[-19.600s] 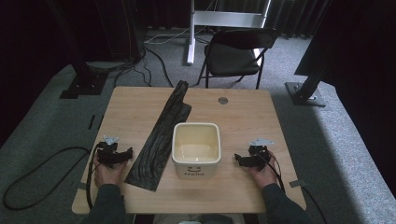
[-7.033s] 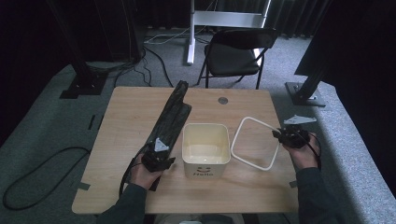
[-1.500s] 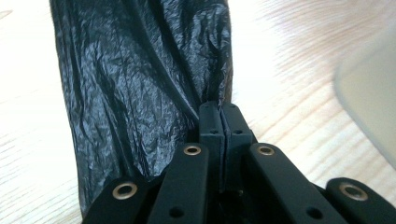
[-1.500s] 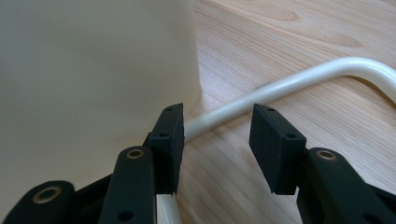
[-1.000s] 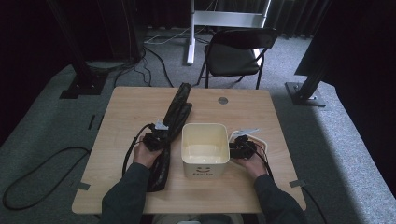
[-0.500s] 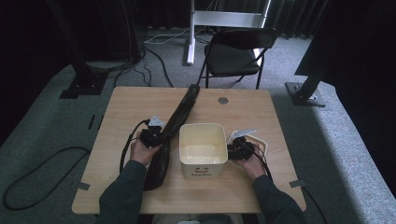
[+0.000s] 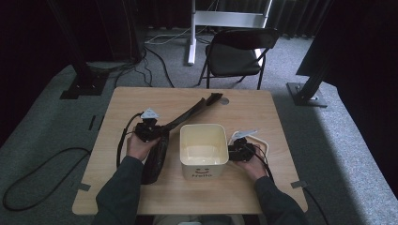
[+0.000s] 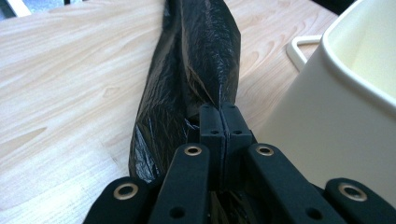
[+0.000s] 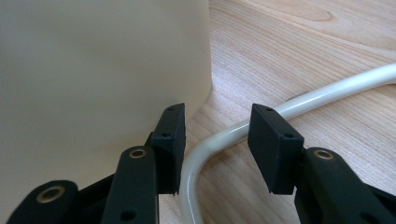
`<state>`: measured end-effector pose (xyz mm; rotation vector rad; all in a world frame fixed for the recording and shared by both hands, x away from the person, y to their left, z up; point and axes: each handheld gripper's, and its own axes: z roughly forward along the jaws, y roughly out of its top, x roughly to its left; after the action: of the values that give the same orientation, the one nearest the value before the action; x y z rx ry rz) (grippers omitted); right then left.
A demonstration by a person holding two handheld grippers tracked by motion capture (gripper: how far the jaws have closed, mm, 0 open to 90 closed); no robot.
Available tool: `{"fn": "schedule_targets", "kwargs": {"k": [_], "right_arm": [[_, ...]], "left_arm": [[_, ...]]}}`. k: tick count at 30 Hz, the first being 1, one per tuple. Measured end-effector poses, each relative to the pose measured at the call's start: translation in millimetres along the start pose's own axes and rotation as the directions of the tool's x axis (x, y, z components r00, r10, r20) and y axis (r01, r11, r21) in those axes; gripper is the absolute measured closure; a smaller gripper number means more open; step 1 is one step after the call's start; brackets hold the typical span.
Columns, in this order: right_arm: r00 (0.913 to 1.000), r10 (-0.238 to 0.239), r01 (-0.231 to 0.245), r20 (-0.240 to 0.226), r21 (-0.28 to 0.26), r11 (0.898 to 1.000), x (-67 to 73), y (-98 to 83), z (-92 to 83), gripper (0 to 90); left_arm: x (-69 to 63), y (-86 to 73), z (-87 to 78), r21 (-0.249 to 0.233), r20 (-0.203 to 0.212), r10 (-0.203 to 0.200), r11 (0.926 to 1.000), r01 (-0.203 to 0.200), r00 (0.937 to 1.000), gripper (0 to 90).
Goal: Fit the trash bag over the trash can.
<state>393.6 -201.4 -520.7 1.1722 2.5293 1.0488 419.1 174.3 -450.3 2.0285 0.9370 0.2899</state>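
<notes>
- Dim studio with dark curtains and grey carpet, a folding chair (image 7: 234, 51) behind a pale wooden table (image 7: 131, 101)
- At table centre, a cream square bin (image 7: 203, 150), empty inside, no liner fitted yet
- To its left, a black bin bag (image 7: 157, 152) lying bunched and unopened, its far end stretched as a taut strip toward the table's back edge
- On the right of the bin, flat on the wood, a cream rim ring (image 7: 253, 140), already off the bin
- Judged progress: ring removed and bag picked up; left to do, seemingly, opening the bag, lining the bin, pressing the ring back on
- Left gripper (image 8: 219, 116): jaws pressed fully together, a fold of the bag pinched between the pads, the bag draped away over the table just beside the bin wall
- Right gripper (image 9: 217, 144): jaws wide apart, nothing clamped; one finger (image 9: 173, 140) right against the bin's side, the other above the ring, the ring's curve passing through the gap without visible pressure
</notes>
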Motion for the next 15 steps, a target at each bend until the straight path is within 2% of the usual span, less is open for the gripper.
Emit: {"fn": "schedule_targets", "kwargs": {"k": [6,15], "right_arm": [[1.0,-0.004,0.004,-0.003,-0.003,1.0,0.6,-0.7,-0.2,56.1],[0.9999,-0.008,0.008,-0.009,0.0,1.0,3.1,-1.8,-1.0,56.4]], "left_arm": [[-3.4,7.7,-7.9,-0.035,0.02,0.001,0.9994,0.0,0.9998,89.8],[-15.4,25.8,-14.9,-0.071,0.034,0.043,0.9967,-0.04,0.9985,89.8]]}}
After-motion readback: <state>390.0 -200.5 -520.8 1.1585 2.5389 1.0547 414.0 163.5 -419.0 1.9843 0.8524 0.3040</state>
